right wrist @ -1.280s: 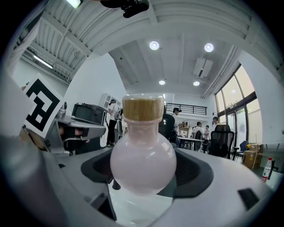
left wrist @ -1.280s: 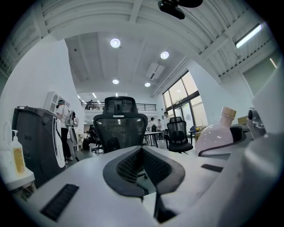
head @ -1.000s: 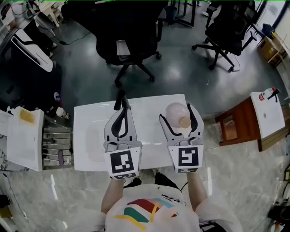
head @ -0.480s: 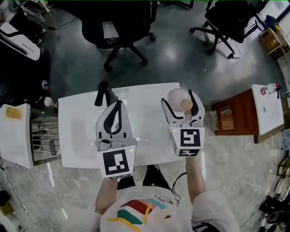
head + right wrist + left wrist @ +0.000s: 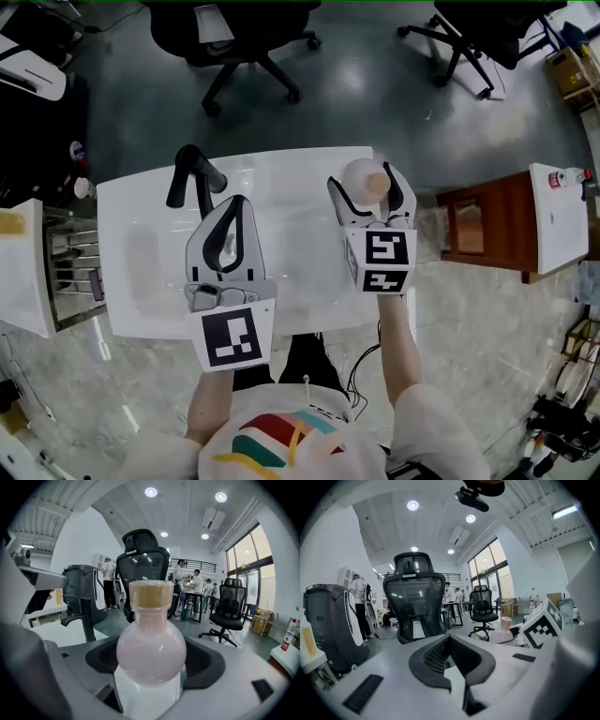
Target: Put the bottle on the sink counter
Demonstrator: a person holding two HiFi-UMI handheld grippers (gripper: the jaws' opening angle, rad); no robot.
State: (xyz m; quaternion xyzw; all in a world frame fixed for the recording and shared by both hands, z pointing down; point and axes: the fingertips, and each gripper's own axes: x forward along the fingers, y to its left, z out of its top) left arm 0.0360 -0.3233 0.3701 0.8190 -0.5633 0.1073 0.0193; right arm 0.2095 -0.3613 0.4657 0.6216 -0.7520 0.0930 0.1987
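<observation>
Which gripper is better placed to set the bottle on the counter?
Right. The right gripper is shut on the bottle, over the right end of the counter. The left gripper is shut and empty, near the faucet.

The bottle (image 5: 151, 651) is pale pink with a tan cap (image 5: 151, 595); the counter (image 5: 141, 206) is white, the faucet (image 5: 192, 173) black.

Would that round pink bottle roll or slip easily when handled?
Probably slippery: the bottle looks glossy and round, so the right hand-held gripper likely touches little of it. Its bulging body would likely roll if laid down. It looks rigid, perhaps breakable.
</observation>
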